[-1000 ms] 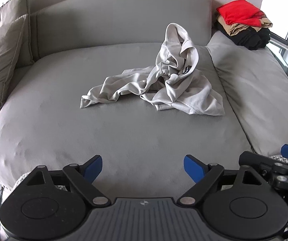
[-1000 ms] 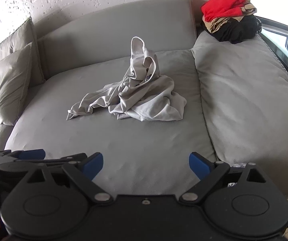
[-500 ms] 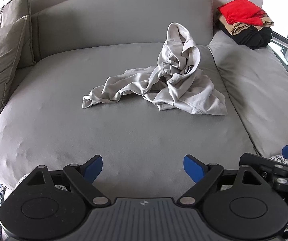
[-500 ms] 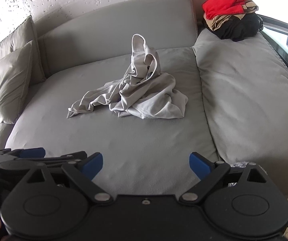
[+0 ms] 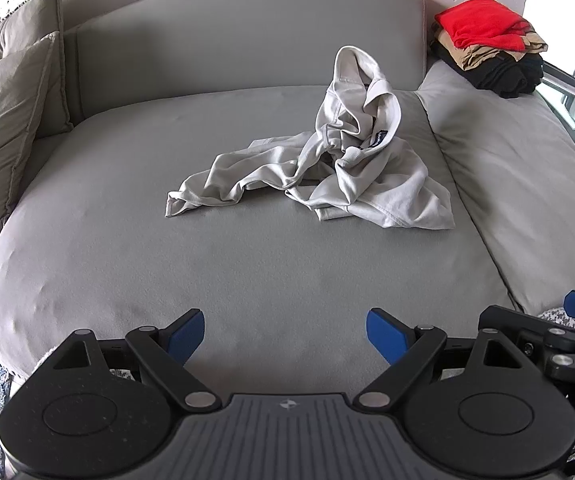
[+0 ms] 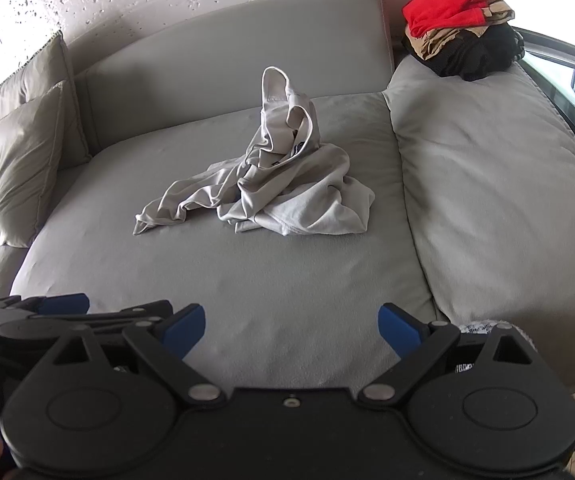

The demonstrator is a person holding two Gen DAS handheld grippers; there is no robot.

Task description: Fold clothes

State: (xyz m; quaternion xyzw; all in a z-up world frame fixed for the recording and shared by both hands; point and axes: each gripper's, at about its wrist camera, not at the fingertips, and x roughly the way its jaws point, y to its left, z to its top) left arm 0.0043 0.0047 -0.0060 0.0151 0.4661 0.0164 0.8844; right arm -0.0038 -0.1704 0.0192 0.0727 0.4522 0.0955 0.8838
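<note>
A crumpled pale-grey cotton garment (image 5: 339, 168) lies unfolded in a heap toward the back of the wide grey upholstered sofa seat (image 5: 247, 280), slightly toward its right edge, with one part propped up against the backrest. It lies straight ahead of both grippers and well apart from them. Its long axis runs left to right: a twisted sleeve or leg trails toward the left, while the bulk spreads on the right.

The left gripper (image 5: 283, 332) and right gripper (image 6: 291, 326) hover side by side over the seat's front edge, each with jaws spread wide and holding nothing. The right one looks marginally nearer the bulk and the left one nearer the trailing end.

A small dark label with white lettering (image 5: 379, 139) shows in the folds; the writing is too small to read.

A stack of folded red, tan and black clothes (image 5: 487, 46) sits at the sofa's far right corner.
</note>
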